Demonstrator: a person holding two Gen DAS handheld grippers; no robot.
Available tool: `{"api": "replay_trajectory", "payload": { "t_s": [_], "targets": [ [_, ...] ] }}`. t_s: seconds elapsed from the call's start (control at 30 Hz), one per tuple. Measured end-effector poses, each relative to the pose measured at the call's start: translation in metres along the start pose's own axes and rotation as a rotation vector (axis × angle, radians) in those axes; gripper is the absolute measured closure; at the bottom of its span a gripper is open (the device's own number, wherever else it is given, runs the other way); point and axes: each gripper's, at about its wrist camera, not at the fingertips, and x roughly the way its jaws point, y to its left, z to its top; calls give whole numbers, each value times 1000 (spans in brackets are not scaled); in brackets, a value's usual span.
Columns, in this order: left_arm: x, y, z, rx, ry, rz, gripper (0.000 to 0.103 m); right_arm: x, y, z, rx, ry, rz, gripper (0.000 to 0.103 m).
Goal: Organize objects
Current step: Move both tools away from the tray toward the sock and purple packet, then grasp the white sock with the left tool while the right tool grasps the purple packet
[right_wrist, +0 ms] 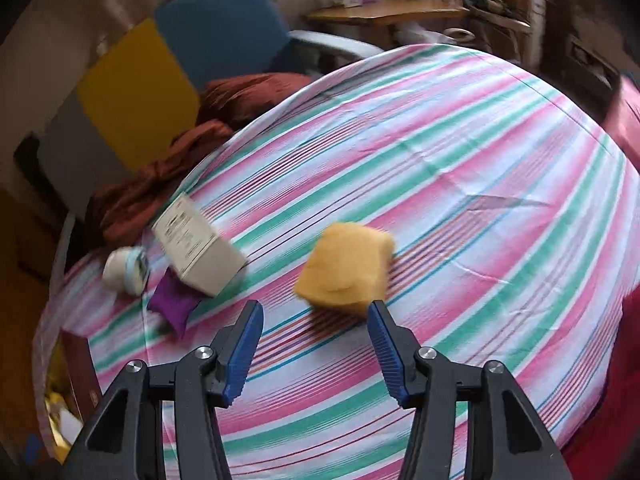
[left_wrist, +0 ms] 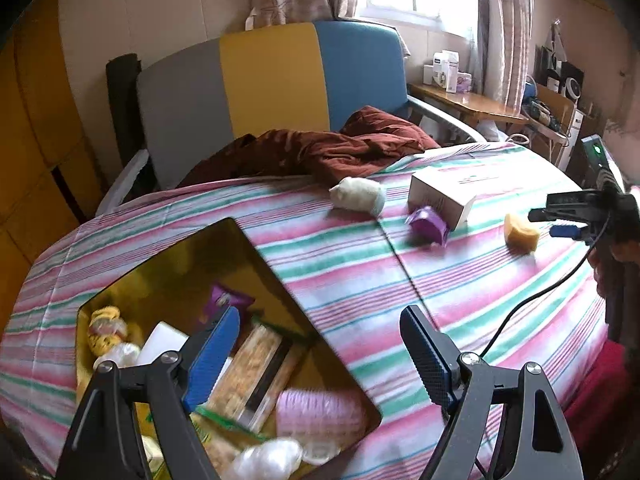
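On the striped cloth lie a yellow sponge (right_wrist: 346,266) (left_wrist: 520,233), a white carton (right_wrist: 196,246) (left_wrist: 442,192), a purple packet (right_wrist: 174,302) (left_wrist: 428,226) and a white roll (right_wrist: 126,266) (left_wrist: 358,195). My right gripper (right_wrist: 316,338) (left_wrist: 554,222) hovers open just short of the sponge, nothing between its fingers. My left gripper (left_wrist: 320,356) stands open and empty over the near edge of a gold-lined box (left_wrist: 168,272). That box holds snack packets, a pink roll and other small items.
A rumpled brown cloth (left_wrist: 320,148) lies at the table's far edge before a grey, yellow and blue chair (left_wrist: 272,76). A wooden side table (left_wrist: 464,102) with boxes stands at the back right. A black cable (left_wrist: 532,300) trails across the cloth from the right gripper.
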Motion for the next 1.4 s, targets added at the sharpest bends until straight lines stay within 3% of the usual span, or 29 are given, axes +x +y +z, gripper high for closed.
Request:
{"api": "replay_trajectory", "payload": {
  "t_s": [0.23, 0.63, 0.9, 1.17, 1.4],
  "targets": [
    [25, -11, 28, -21, 40, -69, 20, 3, -16, 5, 74, 20, 10, 48],
    [75, -21, 64, -88, 132, -121, 20, 12, 18, -7, -67, 76, 62, 48],
    [118, -12, 88, -220, 217, -170, 20, 21, 45, -21, -182, 121, 66, 48],
    [161, -8, 118, -286, 228, -147, 20, 26, 53, -27, -216, 148, 72, 48],
    [205, -1, 140, -376, 253, -115, 12, 30, 57, -30, -236, 168, 84, 48]
  ]
}}
